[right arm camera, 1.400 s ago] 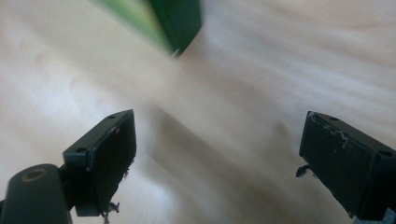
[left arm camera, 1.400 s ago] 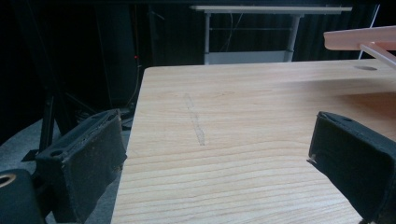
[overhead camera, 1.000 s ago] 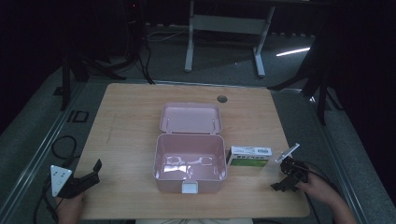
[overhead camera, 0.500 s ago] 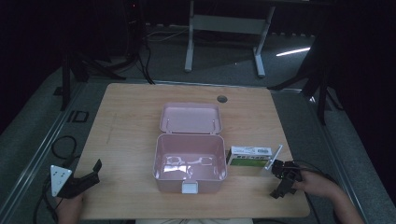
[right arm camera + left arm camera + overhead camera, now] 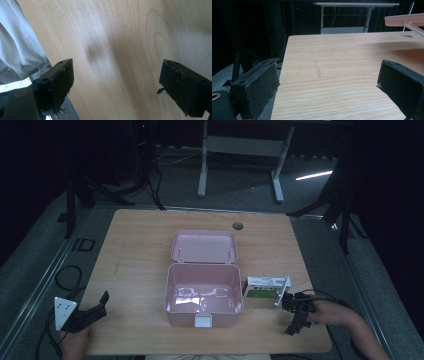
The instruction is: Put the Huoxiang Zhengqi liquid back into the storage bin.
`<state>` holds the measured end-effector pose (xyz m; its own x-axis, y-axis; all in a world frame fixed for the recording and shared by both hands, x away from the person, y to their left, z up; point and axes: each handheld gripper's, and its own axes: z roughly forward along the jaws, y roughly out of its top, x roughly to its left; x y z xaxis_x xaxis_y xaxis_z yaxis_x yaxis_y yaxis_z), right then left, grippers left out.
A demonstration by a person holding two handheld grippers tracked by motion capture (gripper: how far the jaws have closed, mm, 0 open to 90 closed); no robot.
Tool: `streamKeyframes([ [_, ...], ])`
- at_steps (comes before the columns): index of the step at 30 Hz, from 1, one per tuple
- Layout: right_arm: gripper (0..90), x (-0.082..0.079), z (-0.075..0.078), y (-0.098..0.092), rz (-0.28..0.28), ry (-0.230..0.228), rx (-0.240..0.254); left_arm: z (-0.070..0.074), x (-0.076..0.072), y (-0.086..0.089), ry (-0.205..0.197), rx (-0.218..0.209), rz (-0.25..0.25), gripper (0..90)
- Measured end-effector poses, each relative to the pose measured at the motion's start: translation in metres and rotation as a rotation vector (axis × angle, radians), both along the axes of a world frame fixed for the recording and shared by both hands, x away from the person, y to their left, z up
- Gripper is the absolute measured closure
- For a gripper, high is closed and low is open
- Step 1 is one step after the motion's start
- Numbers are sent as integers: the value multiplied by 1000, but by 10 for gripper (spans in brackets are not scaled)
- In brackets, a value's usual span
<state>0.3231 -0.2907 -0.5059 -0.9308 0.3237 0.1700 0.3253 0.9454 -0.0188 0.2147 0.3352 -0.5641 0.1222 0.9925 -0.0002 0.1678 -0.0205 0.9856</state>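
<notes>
A: Where does the pink box (image 5: 203,295) sit?

B: Near the middle of the wooden table (image 5: 135,250), a little toward the person's edge. Its lid (image 5: 204,246) is thrown back at twelve o'clock from the tub, resting open. The inside of the tub looks bare apart from glare on its floor. A small white latch (image 5: 203,321) shows on its front wall at six o'clock.

A: And the small carton?

B: The white and green carton (image 5: 266,286) lies flat at three o'clock from the box, just beside its right wall.

A: What is the right claw (image 5: 295,312) doing?

B: It hangs at about five o'clock from the carton, near the table's front right corner, held in the person's right hand (image 5: 327,312). In the right gripper view its two black jaws stand wide apart with bare wood grain between them, holding nothing. A pale cloth (image 5: 17,50) shows at nine o'clock in that view.

A: And the left claw (image 5: 92,312)?

B: It rests at the front left corner, around eight o'clock from the box and well apart from it. In the left gripper view its jaws are spread wide and empty over bare table, with the lid's edge showing at one o'clock.
</notes>
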Motion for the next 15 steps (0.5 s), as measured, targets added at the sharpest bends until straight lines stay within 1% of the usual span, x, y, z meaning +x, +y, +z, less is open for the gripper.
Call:
streamKeyframes([
  [2, 127, 0, 2, 5, 10, -12, 7, 0, 0, 0, -1, -1, 0, 38],
  [4, 133, 0, 3, 9, 36, -4, 10, 0, 0, 0, -1, -1, 0, 38],
  [6, 133, -2, 5, 14, 75, -12, 13, 0, 0, 0, 0, 0, -1, 38],
  [9, 135, -3, 8, 20, 116, -5, 17, 0, 0, 0, 1, 0, -2, 38],
  [10, 135, -4, 9, 23, 132, -9, 17, 0, 0, 0, 0, 0, -2, 38],
  [15, 135, -5, 13, 34, 181, -7, 10, 0, 0, 0, 0, 0, -2, 38],
])
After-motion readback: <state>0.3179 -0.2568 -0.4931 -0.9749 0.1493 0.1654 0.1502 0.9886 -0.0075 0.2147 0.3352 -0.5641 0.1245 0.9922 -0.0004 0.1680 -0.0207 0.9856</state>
